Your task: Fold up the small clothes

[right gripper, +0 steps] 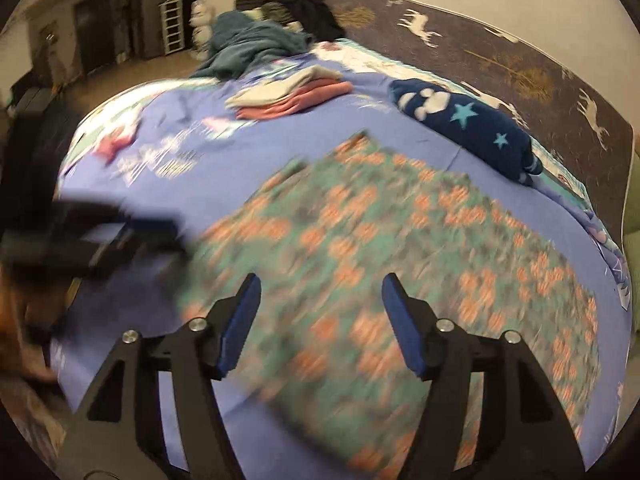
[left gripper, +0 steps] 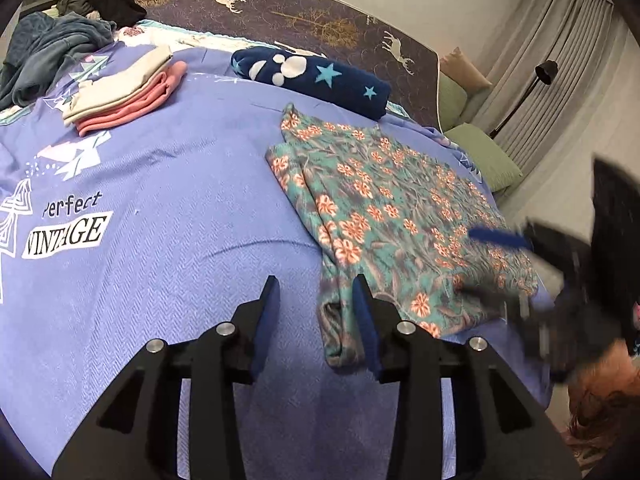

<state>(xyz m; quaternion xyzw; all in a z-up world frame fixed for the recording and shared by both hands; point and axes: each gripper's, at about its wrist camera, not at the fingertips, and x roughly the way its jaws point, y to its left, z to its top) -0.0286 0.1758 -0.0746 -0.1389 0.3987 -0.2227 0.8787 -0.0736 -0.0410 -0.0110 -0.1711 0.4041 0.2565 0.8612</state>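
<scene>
Both my left gripper (left gripper: 316, 292) and right gripper (right gripper: 318, 292) are released, empty; floral garment (left gripper: 384, 216) at two o'clock half-folded; next I regrasp its edge.

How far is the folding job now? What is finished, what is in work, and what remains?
Done: a folded cream and pink stack lies on the bed. In hand: the floral garment is partly folded and flat; both tools, left and right, are open and hold nothing. Left: finishing the floral piece, and probably the unfolded pile at the far corner.
</scene>
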